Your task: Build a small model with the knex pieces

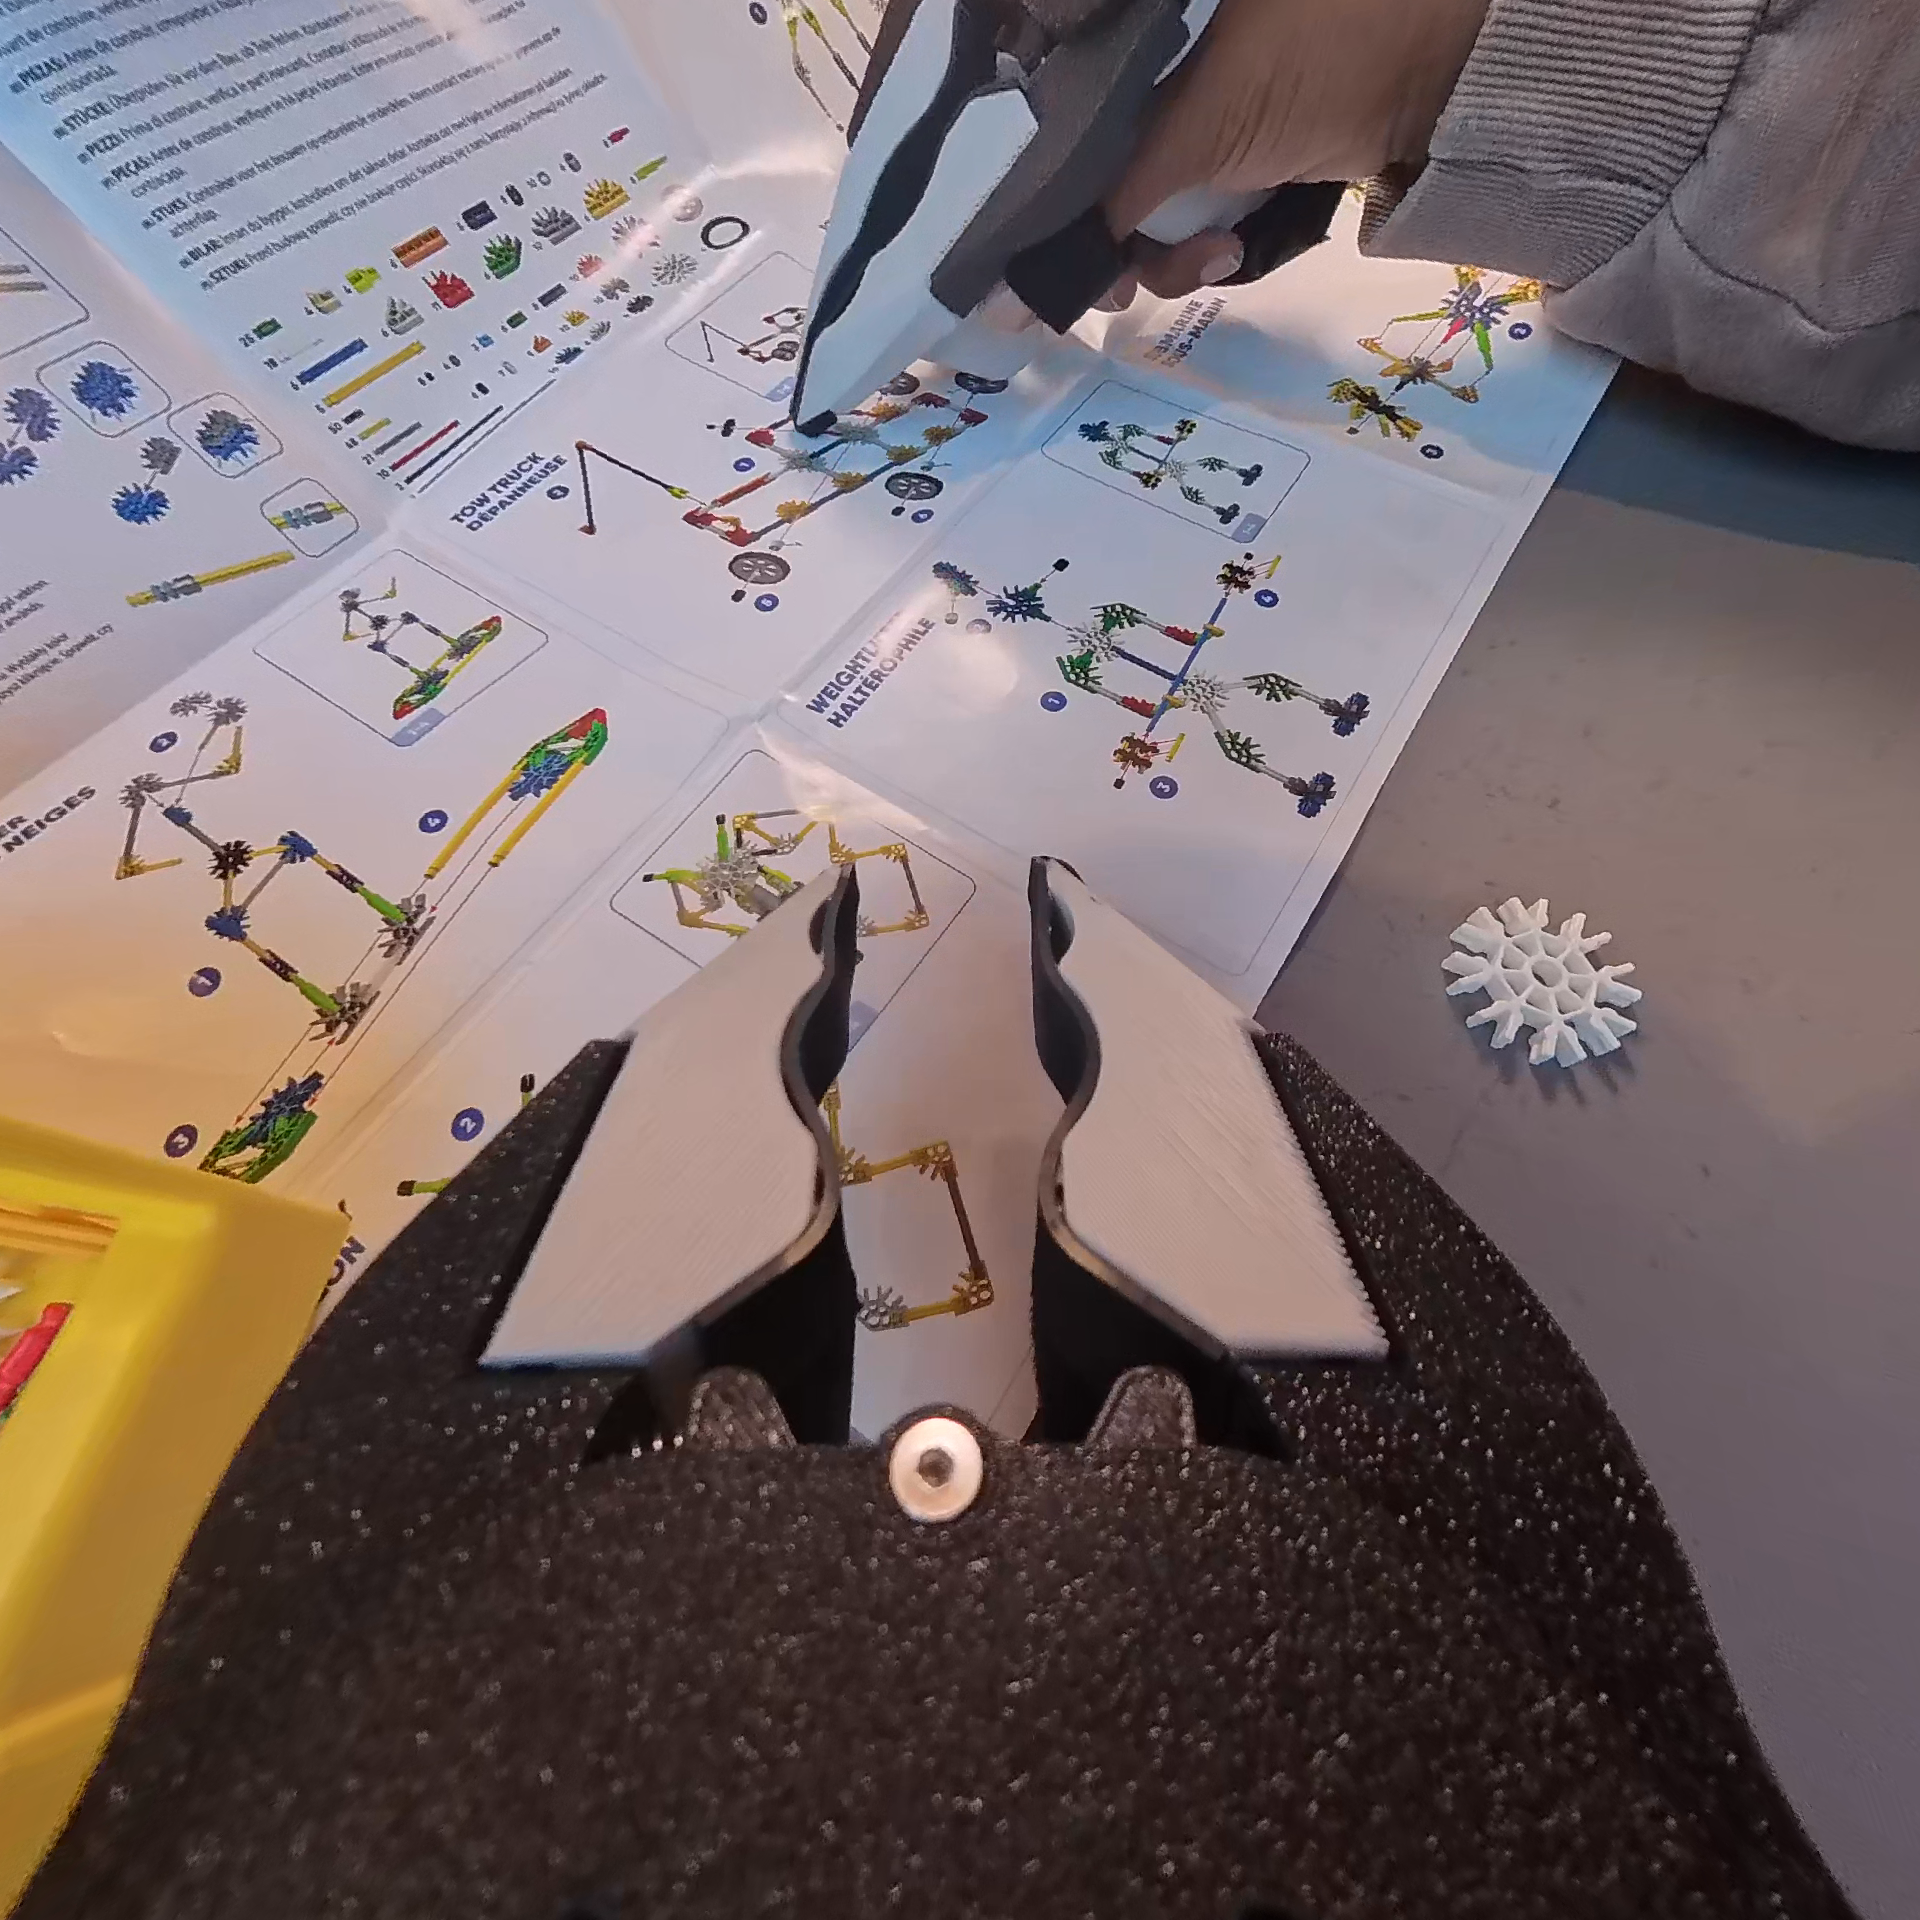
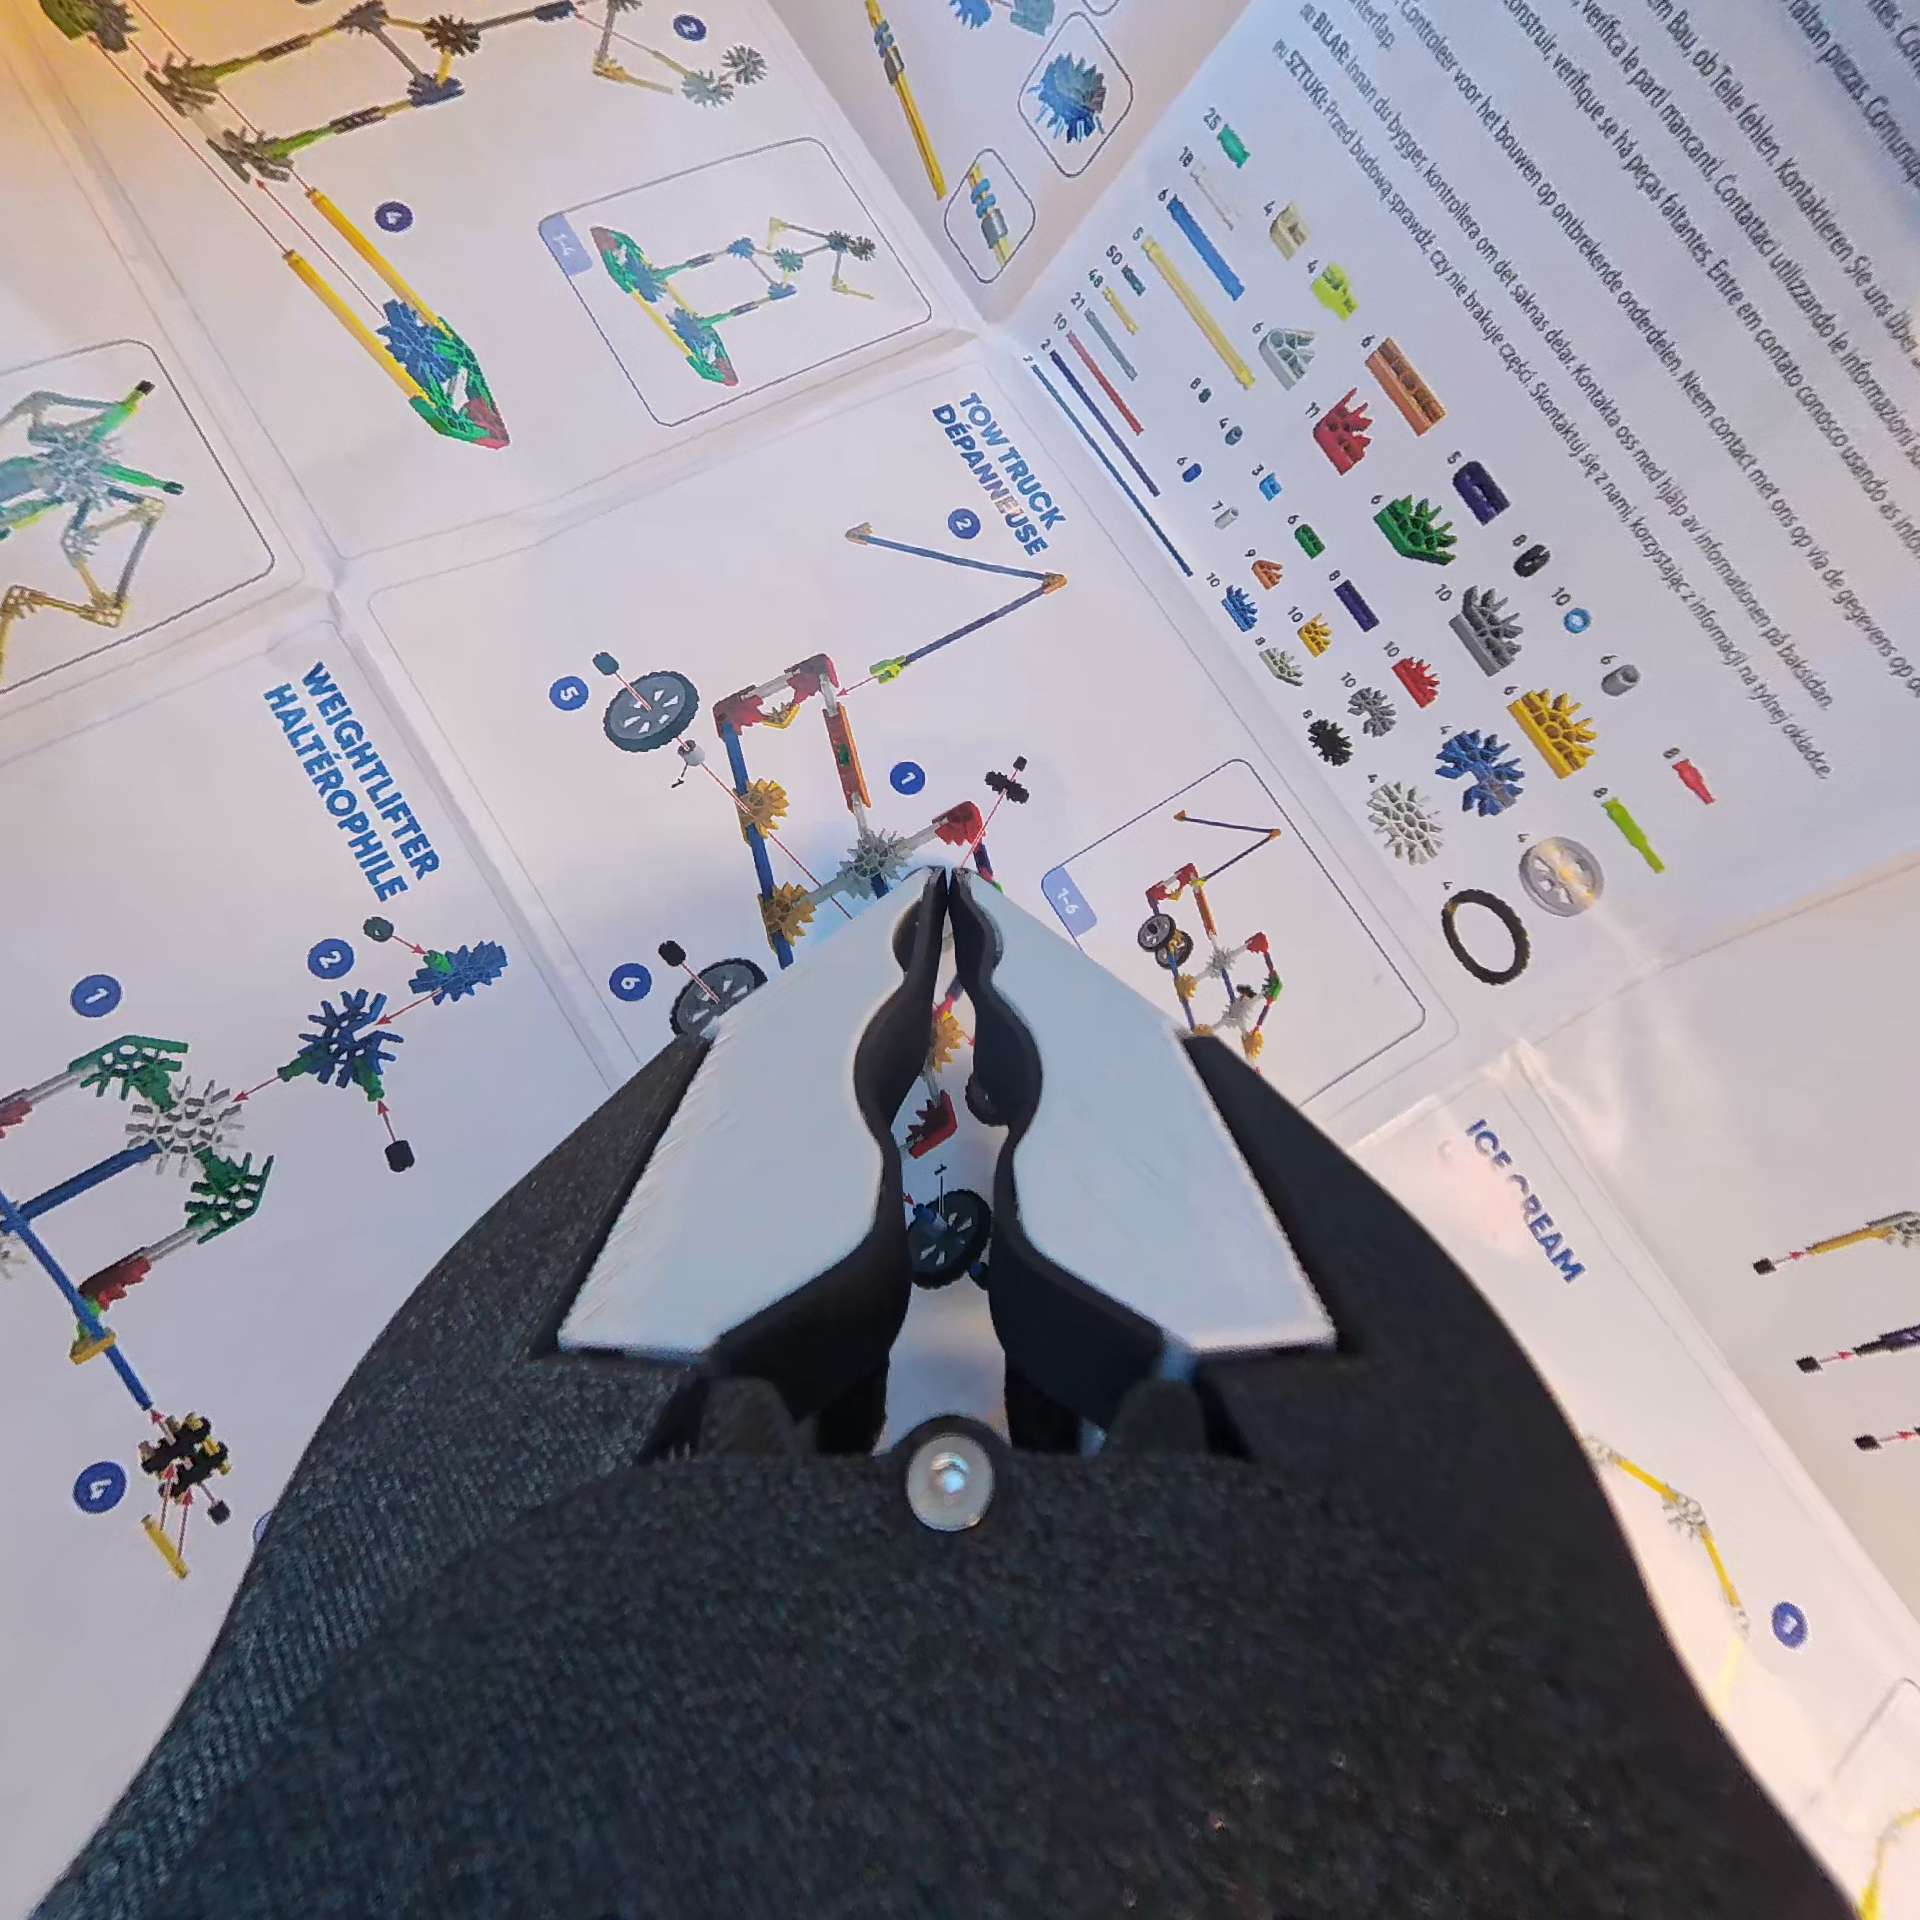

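- Instruction sheet (image 1: 644, 665) lies unfolded and flat on the grey bench (image 1: 1662, 831); it is glossy, creased into panels and printed with coloured building diagrams and a parts chart.
- Right gripper (image 2: 948, 875): jaws closed, tips meeting, nothing between them. The tips rest on or just above the sheet, at a diagram of a wheeled model; actual contact cannot be confirmed.
- The left wrist view shows the same gripper (image 1: 816, 421) tilted steeply down, held by a hand (image 1: 1278, 145) in a grey sleeve (image 1: 1704, 187).
- Left gripper (image 1: 940, 883): jaws open, empty, hovering above the near edge of the sheet.
- White snowflake-shaped connector (image 1: 1541, 982) lies on the bare bench, just beside the sheet's right edge and right of the left gripper, apart from both grippers.
- Yellow box (image 1: 156, 1382) stands at the lower left, partly over the sheet; a red part shows inside.
- Judgement: light pressure with the closed tips suits the glossy paper, which looks liable to slide or crease.
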